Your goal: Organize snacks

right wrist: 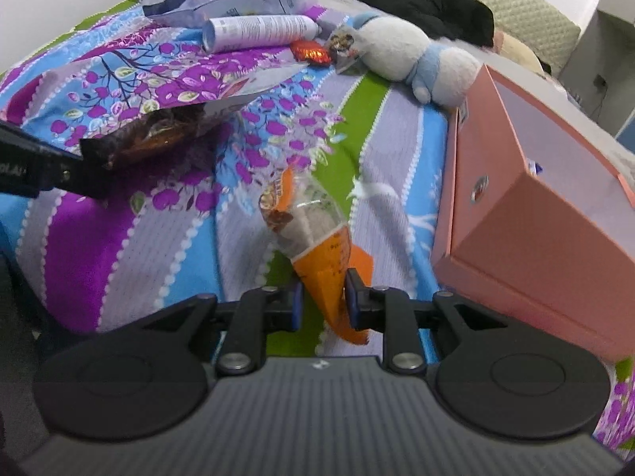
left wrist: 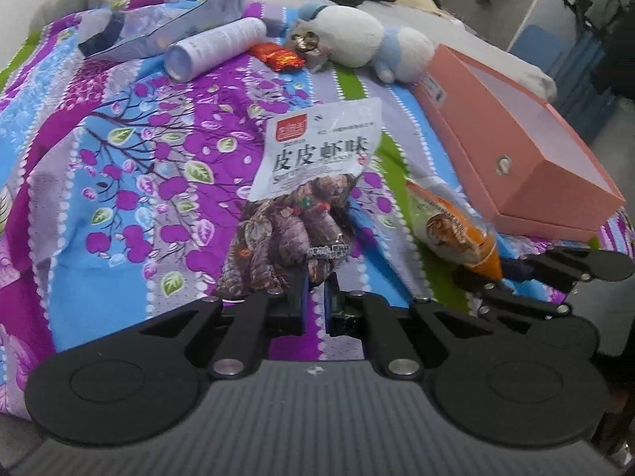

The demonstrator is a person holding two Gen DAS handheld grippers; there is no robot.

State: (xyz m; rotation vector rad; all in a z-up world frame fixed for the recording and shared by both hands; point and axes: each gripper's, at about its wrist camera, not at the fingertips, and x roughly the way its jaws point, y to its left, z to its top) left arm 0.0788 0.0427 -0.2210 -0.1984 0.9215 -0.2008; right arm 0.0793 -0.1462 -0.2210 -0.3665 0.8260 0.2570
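So the bed [left wrist: 119, 166] with the loud purple-and-blue floral cover is lying under everything here, spreading out ahead of both sets of jaws. The pink box [left wrist: 528, 146] is sitting open ahead and to the right of both grippers, and I'm guessing that's where the snacks are going. Left gripper [left wrist: 313, 297] is pinching the bottom edge of the shrimp-flavour snack bag [left wrist: 305, 198], jaws clamped nearly together on it, the bag sticking up and forward from them. Right gripper [right wrist: 323, 301] is squeezing the orange tail of the cone-shaped snack pack [right wrist: 313, 234], which is also poking forward past the jaws. Further ahead, the plush toy [left wrist: 357, 39], a white tube [left wrist: 218, 45] and a small red-orange wrapped candy [left wrist: 279, 57] are waiting near the far edge. What's worrying me: both grips are only on thin film ends, so a bag could be slipping out mid-carry, and the two grippers are working close together, so they could be bumping each other or the box wall.
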